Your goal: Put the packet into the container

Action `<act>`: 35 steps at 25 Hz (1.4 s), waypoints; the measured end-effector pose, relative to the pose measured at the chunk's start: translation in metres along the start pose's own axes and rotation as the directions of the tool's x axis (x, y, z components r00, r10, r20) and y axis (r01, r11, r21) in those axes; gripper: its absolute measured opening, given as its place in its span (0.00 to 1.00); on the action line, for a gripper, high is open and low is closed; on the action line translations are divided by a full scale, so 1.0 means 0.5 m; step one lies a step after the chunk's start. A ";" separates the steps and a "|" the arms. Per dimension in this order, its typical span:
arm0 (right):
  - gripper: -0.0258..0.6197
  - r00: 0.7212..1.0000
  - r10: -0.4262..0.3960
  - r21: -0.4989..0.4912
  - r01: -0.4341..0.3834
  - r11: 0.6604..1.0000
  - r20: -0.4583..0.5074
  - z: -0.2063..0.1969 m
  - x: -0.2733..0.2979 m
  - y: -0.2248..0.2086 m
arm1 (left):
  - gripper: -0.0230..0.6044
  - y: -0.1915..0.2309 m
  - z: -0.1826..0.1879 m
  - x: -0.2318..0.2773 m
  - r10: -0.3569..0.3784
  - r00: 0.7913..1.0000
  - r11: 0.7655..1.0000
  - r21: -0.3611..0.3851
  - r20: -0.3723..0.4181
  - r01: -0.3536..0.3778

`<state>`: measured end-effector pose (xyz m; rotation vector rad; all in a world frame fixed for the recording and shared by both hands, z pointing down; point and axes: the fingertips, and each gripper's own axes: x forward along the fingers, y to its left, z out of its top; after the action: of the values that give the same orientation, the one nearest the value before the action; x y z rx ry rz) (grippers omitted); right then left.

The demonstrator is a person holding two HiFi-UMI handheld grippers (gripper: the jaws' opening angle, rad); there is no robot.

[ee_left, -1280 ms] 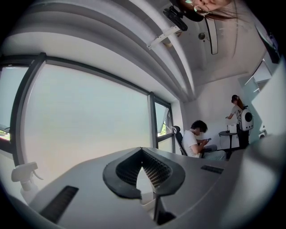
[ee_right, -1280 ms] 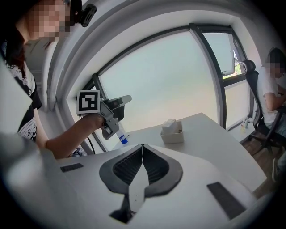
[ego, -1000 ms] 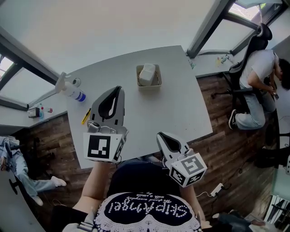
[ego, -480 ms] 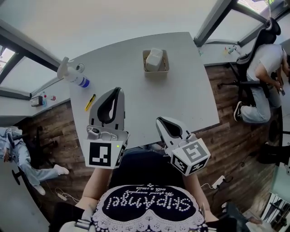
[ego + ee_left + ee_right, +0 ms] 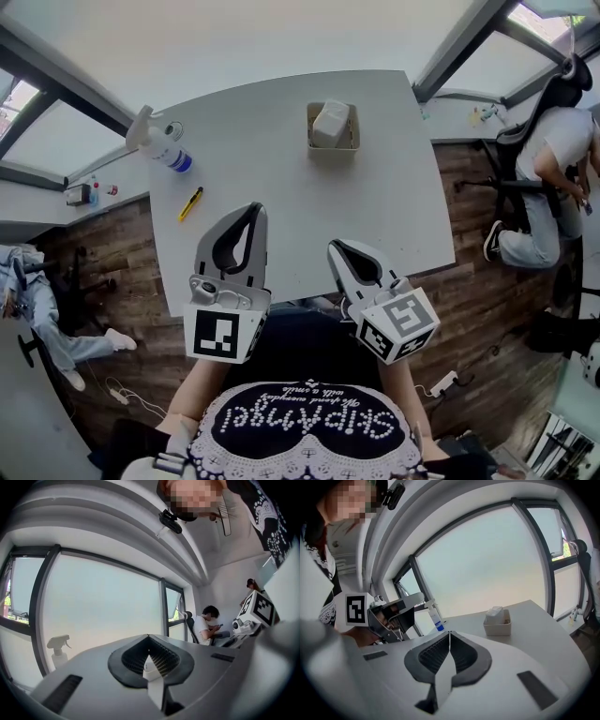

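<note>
The white packet (image 5: pixel 330 122), likely light and squashy, best pinched across its top, stands in the container (image 5: pixel 333 148), while the left hand-held gripper (image 5: pixel 256 209) and the right hand-held gripper (image 5: pixel 336 249) are closed on nothing.

The table (image 5: pixel 281 178) is pale grey. At its twelve o'clock, a beige container (image 5: pixel 334 147) shows a white packet (image 5: pixel 330 122). Towards ten sit a white spray bottle (image 5: pixel 161 147) with a blue band and a yellow-and-black knife (image 5: pixel 190 203). The left gripper (image 5: pixel 255 208) and right gripper (image 5: pixel 335 247) are grey, with black-and-white chequered cubes. The floor (image 5: pixel 122 253) is dark brown wood.

Bright window daylight, strong fisheye warp at edges, near bodywork soft.
</note>
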<state>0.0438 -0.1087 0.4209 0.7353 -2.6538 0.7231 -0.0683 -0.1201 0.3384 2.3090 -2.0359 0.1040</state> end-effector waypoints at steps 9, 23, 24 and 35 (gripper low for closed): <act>0.07 1.000 0.006 -0.011 -0.006 1.000 0.021 0.005 -0.008 -0.002 | 0.05 -0.054 -0.060 -0.024 -0.057 0.996 0.998 -0.035 -0.072 0.055; 0.07 0.999 -0.027 -0.021 0.028 0.999 0.035 -0.001 -0.025 -0.013 | 0.05 -0.099 -0.105 -0.048 -0.124 0.984 0.991 -0.060 -0.130 0.117; 0.07 0.999 -0.033 -0.017 0.033 0.999 0.034 -0.002 -0.027 -0.015 | 0.05 -0.102 -0.110 -0.047 -0.131 0.982 0.990 -0.063 -0.135 0.123; 0.07 0.999 -0.042 -0.012 0.042 0.999 0.028 -0.005 -0.030 -0.018 | 0.05 -0.127 -0.132 -0.046 -0.207 0.964 0.977 -0.091 -0.169 0.194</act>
<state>0.0614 -0.1082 0.4204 0.8009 -2.6573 0.6887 -0.0090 -0.0836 0.4021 2.3509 -1.6851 0.2120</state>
